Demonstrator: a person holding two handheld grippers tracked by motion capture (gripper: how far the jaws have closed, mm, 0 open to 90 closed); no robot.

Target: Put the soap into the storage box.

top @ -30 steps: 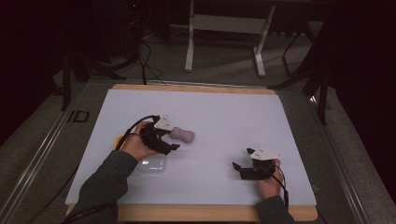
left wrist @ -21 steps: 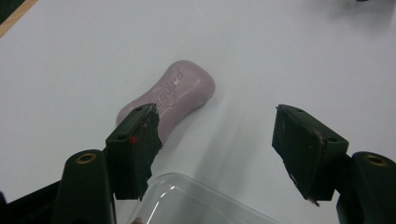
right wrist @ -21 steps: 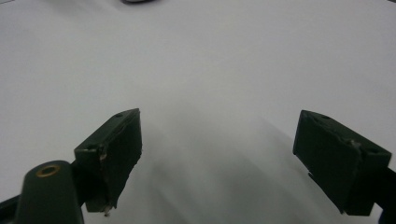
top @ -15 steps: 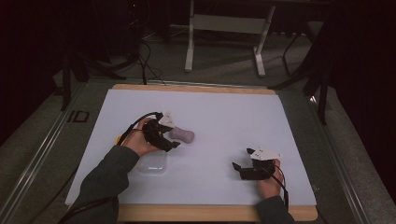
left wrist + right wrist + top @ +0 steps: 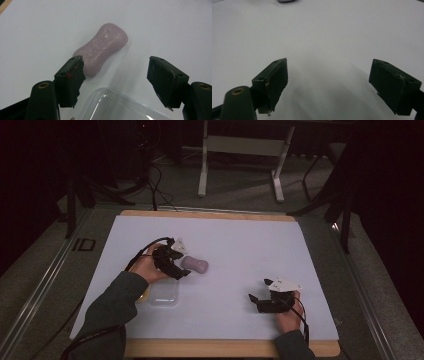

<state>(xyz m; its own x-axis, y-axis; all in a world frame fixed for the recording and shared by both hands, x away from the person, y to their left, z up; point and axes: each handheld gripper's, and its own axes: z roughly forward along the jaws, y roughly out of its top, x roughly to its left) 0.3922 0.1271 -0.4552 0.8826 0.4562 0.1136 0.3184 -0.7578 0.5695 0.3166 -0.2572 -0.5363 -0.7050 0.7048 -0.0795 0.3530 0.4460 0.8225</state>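
Clear plastic box (image 5: pixel 117 107) cut off below left gripper (image 5: pixel 116 75)

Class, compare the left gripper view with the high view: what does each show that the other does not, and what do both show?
Left gripper view alone: the embossed Safeguard lettering on the pink waisted bar of soap, and the gap between the left gripper's open jaws. High view alone: the right gripper, the person's sleeves, the wooden table edge. Both: soap, clear plastic dish and white table cover.

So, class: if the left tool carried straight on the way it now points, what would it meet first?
Probably the purple soap bar, lying just ahead of the open left tool, though nearer one jaw than centred.
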